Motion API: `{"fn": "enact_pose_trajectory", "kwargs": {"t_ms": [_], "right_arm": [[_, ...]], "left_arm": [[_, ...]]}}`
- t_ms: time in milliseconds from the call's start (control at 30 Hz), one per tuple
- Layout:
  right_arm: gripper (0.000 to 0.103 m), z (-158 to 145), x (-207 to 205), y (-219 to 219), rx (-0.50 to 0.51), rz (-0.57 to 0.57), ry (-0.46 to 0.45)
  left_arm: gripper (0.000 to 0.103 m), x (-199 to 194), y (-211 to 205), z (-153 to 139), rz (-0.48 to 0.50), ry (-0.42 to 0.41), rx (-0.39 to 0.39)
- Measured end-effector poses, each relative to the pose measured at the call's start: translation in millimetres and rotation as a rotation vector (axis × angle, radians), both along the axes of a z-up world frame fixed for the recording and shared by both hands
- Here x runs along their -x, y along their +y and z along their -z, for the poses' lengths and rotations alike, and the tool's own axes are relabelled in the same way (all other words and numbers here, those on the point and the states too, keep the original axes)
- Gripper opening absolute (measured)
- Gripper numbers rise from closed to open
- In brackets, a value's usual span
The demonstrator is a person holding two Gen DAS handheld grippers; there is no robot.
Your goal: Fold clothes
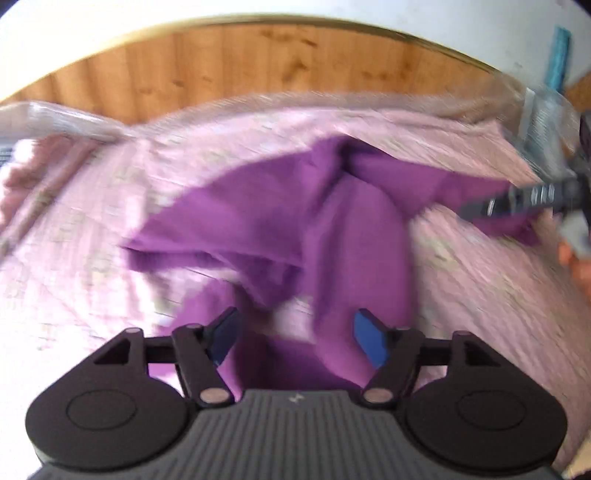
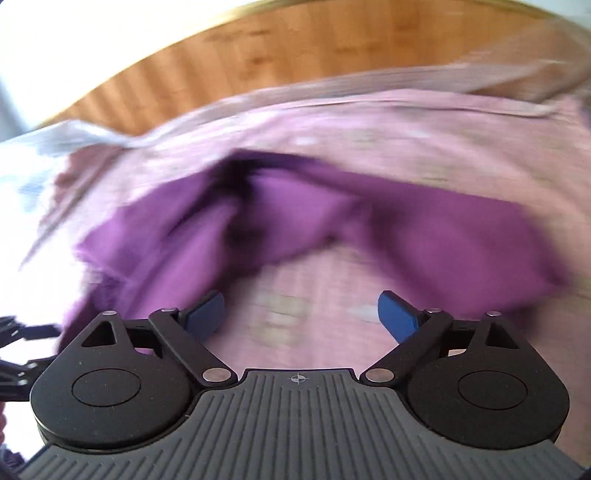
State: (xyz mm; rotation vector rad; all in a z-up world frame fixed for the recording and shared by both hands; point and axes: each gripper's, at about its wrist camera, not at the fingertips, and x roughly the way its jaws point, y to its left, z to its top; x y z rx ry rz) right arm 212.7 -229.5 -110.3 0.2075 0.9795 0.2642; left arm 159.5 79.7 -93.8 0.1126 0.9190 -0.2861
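A purple garment [image 1: 280, 229] lies crumpled on a pink bedspread [image 1: 92, 236]. My left gripper [image 1: 295, 338] is open, its blue pads either side of the garment's near fold, with cloth between and under them. My right gripper [image 2: 301, 317] is open over bare bedspread [image 2: 369, 133], with the purple garment [image 2: 207, 236] arching beyond and beside its fingers. In the left wrist view the right gripper [image 1: 517, 201] shows at the far right, over the garment's right corner. Both views are blurred by motion.
A wooden headboard [image 1: 240, 62] runs along the far side of the bed, also in the right wrist view [image 2: 314, 48]. A clear plastic wrap [image 1: 62, 118] lines the bed's far edge. A white wall [image 1: 443, 18] lies beyond.
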Motion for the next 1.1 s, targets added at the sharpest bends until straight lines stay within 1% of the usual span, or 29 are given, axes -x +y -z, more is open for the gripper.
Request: {"fn": "enact_pose_trajectory", "kwargs": {"t_ms": [67, 100, 167, 200, 233, 267, 300, 333, 367, 400, 433, 500, 567, 600, 633, 667, 700, 733, 767, 800, 833, 867, 900, 933, 1000, 1033, 1067, 1100], "right_arm": [[0.094, 15, -14, 56, -0.054, -0.082, 0.076], [0.094, 27, -13, 86, -0.066, -0.128, 0.132], [0.094, 47, 2, 138, -0.053, -0.219, 0.200], [0.092, 53, 11, 156, -0.002, -0.253, 0.197], [0.073, 58, 20, 170, 0.074, -0.279, 0.175], [0.032, 57, 29, 178, 0.160, -0.313, 0.123], [0.007, 51, 36, 179, 0.233, -0.351, 0.071], [0.008, 42, 37, 166, 0.243, -0.357, 0.042], [0.008, 29, 34, 143, 0.244, -0.328, 0.017], [0.008, 14, 31, 118, 0.282, -0.283, -0.022], [0.008, -3, 29, 87, 0.333, -0.216, -0.067], [0.008, -33, 21, 7, 0.409, -0.002, -0.103], [0.010, -46, 15, -82, 0.466, 0.248, -0.086], [0.013, -43, 15, -121, 0.505, 0.364, -0.065], [0.025, -34, 15, -147, 0.558, 0.433, -0.013], [0.036, -24, 13, -169, 0.614, 0.478, 0.054], [0.036, -19, 14, -184, 0.615, 0.498, 0.103], [0.036, -21, 18, -191, 0.556, 0.510, 0.098], [0.053, -28, 26, -191, 0.473, 0.520, 0.052], [0.066, -31, 32, -185, 0.416, 0.510, 0.017], [0.084, -33, 35, -178, 0.382, 0.490, -0.006], [0.086, -32, 42, -169, 0.363, 0.460, -0.023], [0.086, -27, 46, -159, 0.357, 0.428, -0.025], [0.086, -19, 49, -151, 0.347, 0.407, -0.011], [0.090, 7, 56, -137, 0.301, 0.398, 0.055], [0.090, 22, 59, -132, 0.298, 0.407, 0.097], [0.090, 37, 62, -128, 0.295, 0.416, 0.138], [0.089, 52, 63, -126, 0.296, 0.427, 0.174]], "left_arm": [[0.076, -16, 27, -8, -0.126, 0.009, 0.013], [0.076, -22, 40, -8, -0.188, 0.024, 0.036], [0.076, -37, 63, -6, -0.295, 0.049, 0.092], [0.076, -43, 69, -5, -0.317, 0.055, 0.108], [0.076, -48, 70, -4, -0.326, 0.055, 0.115], [0.076, -53, 71, -4, -0.333, 0.054, 0.122], [0.076, -57, 68, -4, -0.324, 0.047, 0.121], [0.076, -60, 63, -4, -0.311, 0.041, 0.120], [0.076, -63, 59, -4, -0.298, 0.034, 0.119], [0.076, -63, 54, -3, -0.283, 0.028, 0.121], [0.077, -65, 49, 0, -0.273, 0.032, 0.117], [0.077, -68, 40, 8, -0.252, 0.043, 0.111], [0.078, -74, 28, 23, -0.225, 0.081, 0.112], [0.078, -77, 21, 30, -0.210, 0.098, 0.106], [0.079, -81, 11, 37, -0.189, 0.105, 0.086], [0.081, -84, 1, 43, -0.165, 0.111, 0.066], [0.081, -85, -10, 47, -0.125, 0.107, 0.047], [0.081, -85, -22, 48, -0.090, 0.088, 0.010], [0.080, -81, -34, 47, -0.041, 0.065, -0.032], [0.080, -78, -45, 47, 0.008, 0.042, -0.073], [0.080, -75, -57, 46, 0.056, 0.019, -0.114], [0.080, -69, -65, 46, 0.107, -0.002, -0.149], [0.080, -63, -74, 46, 0.159, -0.029, -0.185], [0.080, -58, -80, 47, 0.197, -0.055, -0.218], [0.080, -50, -92, 52, 0.254, -0.092, -0.269], [0.080, -50, -99, 55, 0.275, -0.108, -0.287], [0.077, -49, -106, 56, 0.292, -0.135, -0.307], [0.071, -49, -112, 57, 0.311, -0.160, -0.323]]}}
